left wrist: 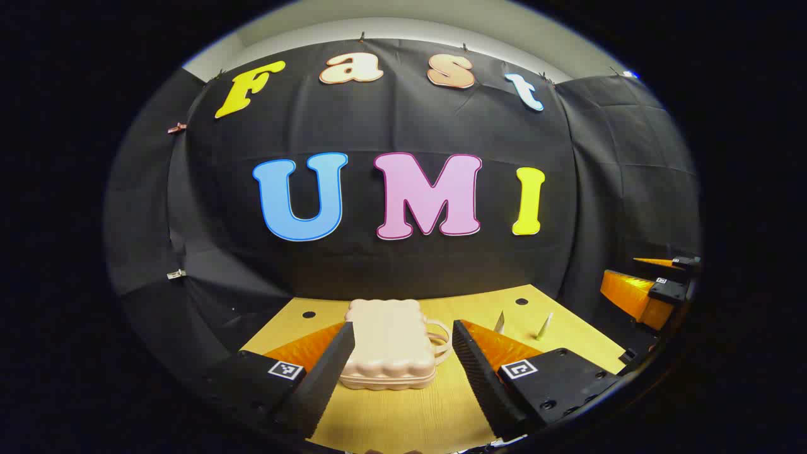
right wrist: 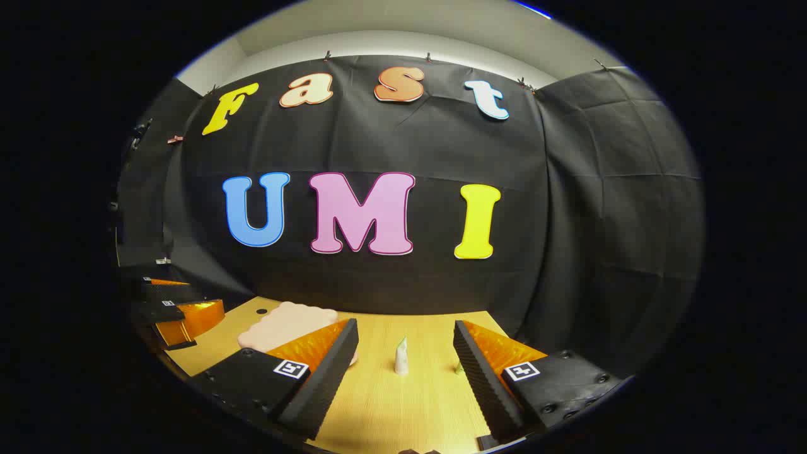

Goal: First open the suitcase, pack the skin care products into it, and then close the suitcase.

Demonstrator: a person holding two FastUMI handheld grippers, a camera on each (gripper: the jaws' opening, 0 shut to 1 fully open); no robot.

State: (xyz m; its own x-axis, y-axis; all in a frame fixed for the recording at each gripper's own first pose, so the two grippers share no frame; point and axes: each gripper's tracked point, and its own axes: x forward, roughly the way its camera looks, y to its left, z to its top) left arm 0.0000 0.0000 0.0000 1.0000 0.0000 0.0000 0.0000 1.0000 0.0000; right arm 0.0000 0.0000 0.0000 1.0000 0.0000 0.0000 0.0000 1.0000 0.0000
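In the left gripper view, the left hand-held gripper [left wrist: 403,372] sits lowest, its two fingers spread wide and holding nothing above the yellow wooden worktop [left wrist: 410,416]. Between and just beyond those fingers lies the suitcase [left wrist: 389,343], a small cream case with scalloped edges, lying flat with its lid shut, so what is inside cannot be seen. Its loop handle [left wrist: 439,340] points toward the two skin care tubes [left wrist: 522,323], which stand upright on the worktop well apart from the case.

In the right gripper view, the right hand-held gripper [right wrist: 405,372] is likewise spread and empty. One pale tube [right wrist: 401,357] stands between its fingers, farther along the worktop; a second tube [right wrist: 459,366] peeks out beside the right-side finger. The suitcase lies behind the other finger.
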